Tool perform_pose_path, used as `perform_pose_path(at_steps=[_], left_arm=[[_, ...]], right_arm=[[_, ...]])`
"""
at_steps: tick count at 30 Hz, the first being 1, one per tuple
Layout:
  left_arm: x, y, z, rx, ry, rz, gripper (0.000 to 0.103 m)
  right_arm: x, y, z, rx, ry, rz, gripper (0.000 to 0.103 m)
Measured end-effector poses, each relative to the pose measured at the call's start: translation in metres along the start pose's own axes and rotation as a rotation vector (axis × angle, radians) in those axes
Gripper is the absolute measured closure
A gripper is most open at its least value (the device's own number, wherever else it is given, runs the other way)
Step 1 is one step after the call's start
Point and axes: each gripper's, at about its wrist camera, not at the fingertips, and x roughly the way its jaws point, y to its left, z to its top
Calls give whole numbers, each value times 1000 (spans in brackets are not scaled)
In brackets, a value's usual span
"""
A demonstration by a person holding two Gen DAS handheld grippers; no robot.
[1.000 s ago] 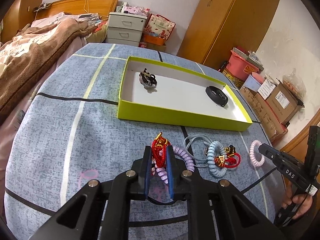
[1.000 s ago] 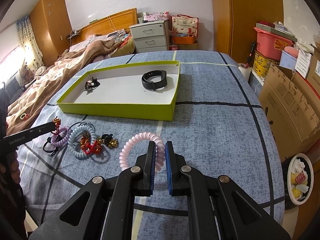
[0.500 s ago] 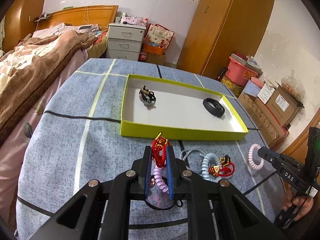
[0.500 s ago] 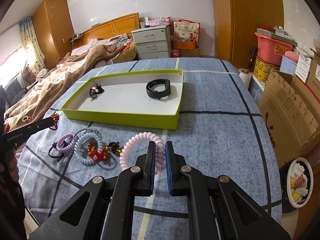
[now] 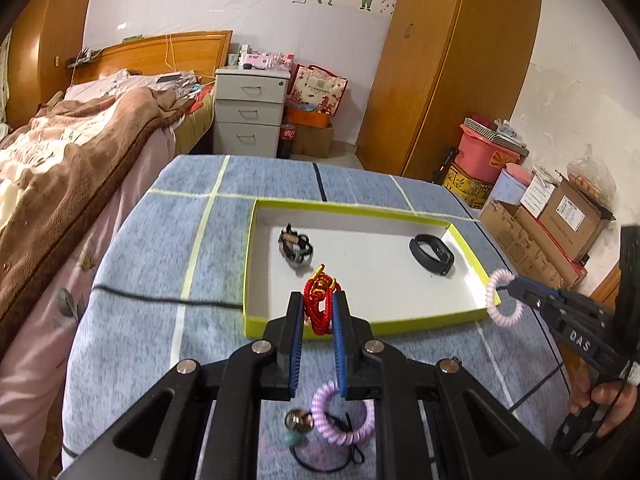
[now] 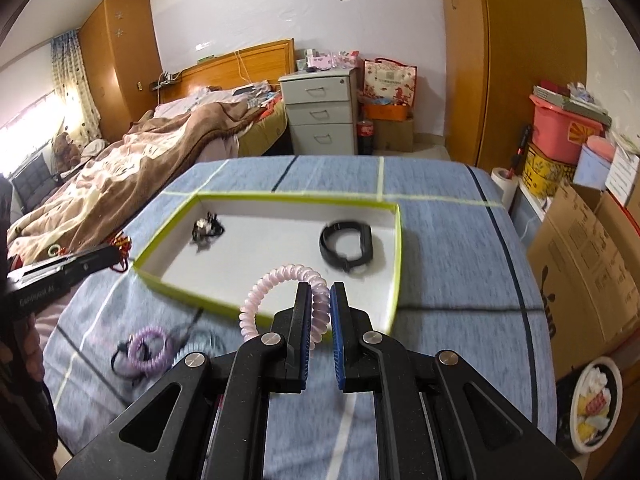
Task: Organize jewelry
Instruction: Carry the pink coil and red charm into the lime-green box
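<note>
Left gripper (image 5: 317,312): closed on the red cord bracelet (image 5: 319,298), which stood up between the blue pads with its gold charm on top — pinched low, probably so the loop hung clear of the box wall on the way in.
Right gripper (image 6: 320,308): closed on the pink spiral hair tie (image 6: 280,284); the coil arched out to the left of the jaws, gripped at one side only, which left most of the ring free to drop.
Tray (image 5: 472,254): a shallow box with a yellow-green rim on the blue checked cloth (image 5: 160,248), its near wall just ahead of both grippers — a likely place for sorted pieces.
Already inside: a black band (image 5: 432,250) toward the right end and a small dark knotted piece (image 5: 295,245) toward the left, well apart from each other.
Not yet sorted: a purple spiral hair tie (image 5: 344,414) on the cloth under the left gripper, beside a thin black cord (image 5: 320,464) and a small bead charm (image 5: 298,424).
Stage, as I judged it: both pieces lifted and carried toward the tray, neither released.
Hard to make out: the right wrist view was motion-blurred, so the heap left of the purple tie could not be counted; the gripper bodies hid the cloth beneath them; the dark piece's type was unclear.
</note>
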Motion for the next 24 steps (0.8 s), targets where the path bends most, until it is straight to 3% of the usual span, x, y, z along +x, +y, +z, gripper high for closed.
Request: perform_pose_path(at_steps=[12,24], left_arm=[[32,2,25,11,22,7,89],[67,15,21,0,99,20,89]], right_arm=[[52,7,43,-27,32,-3,93],[107,8,57,-23,122,2,93]])
